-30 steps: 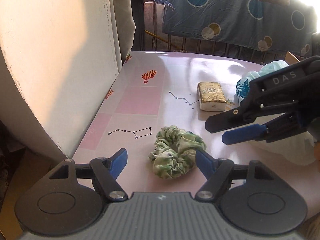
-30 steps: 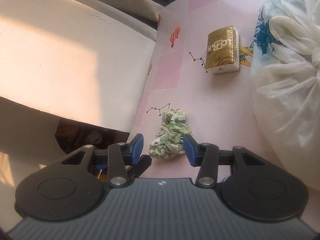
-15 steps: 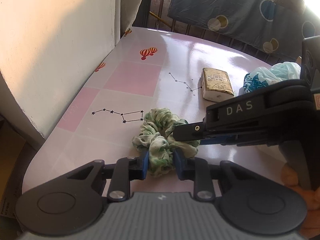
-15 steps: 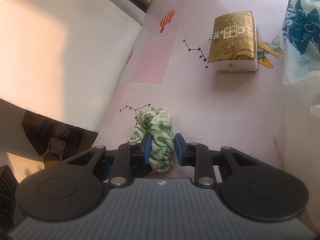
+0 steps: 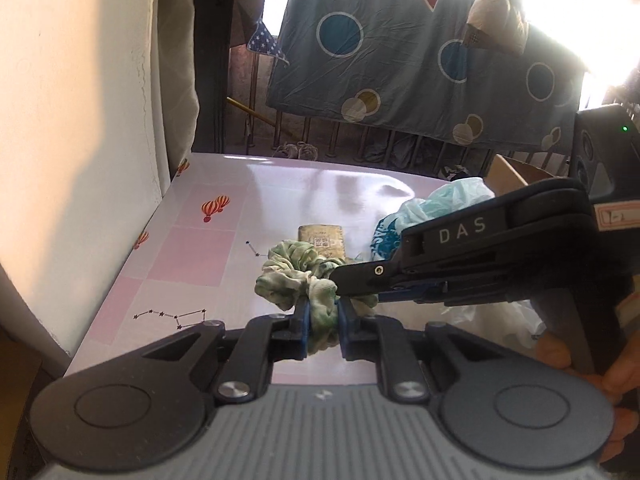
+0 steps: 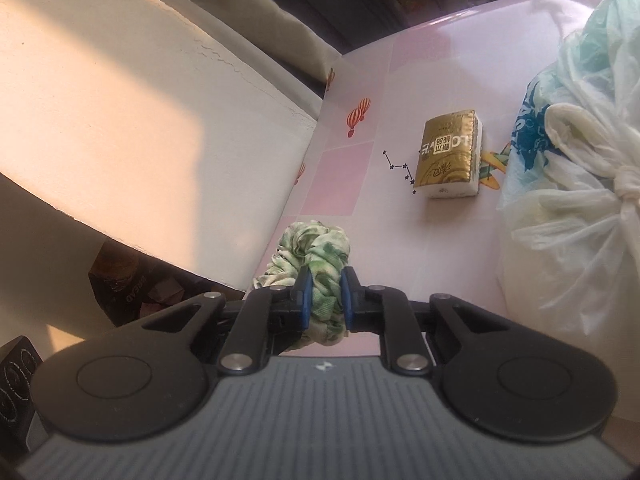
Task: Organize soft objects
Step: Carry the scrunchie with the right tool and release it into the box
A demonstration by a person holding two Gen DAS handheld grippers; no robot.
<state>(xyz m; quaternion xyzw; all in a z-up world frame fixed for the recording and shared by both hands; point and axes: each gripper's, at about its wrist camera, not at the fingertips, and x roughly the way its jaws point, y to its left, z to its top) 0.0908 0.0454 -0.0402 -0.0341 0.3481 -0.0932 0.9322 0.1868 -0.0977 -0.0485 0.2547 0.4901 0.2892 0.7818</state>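
Note:
A green and white fabric scrunchie (image 5: 294,270) is held above the pink table (image 5: 208,248) by both grippers. My left gripper (image 5: 322,322) is shut on its near part. My right gripper (image 6: 323,294) is shut on another part of the scrunchie (image 6: 316,248); in the left wrist view that gripper (image 5: 360,284) reaches in from the right. A gold tissue pack (image 6: 450,154) lies further back on the table, partly hidden behind the scrunchie in the left wrist view (image 5: 320,238).
A white and blue plastic bag (image 6: 576,184) fills the table's right side and also shows in the left wrist view (image 5: 432,204). A pale wall (image 5: 80,120) runs along the left edge. A blue cloth (image 5: 420,60) hangs behind railings at the back.
Both grippers went from open to shut on the scrunchie and have lifted it off the table.

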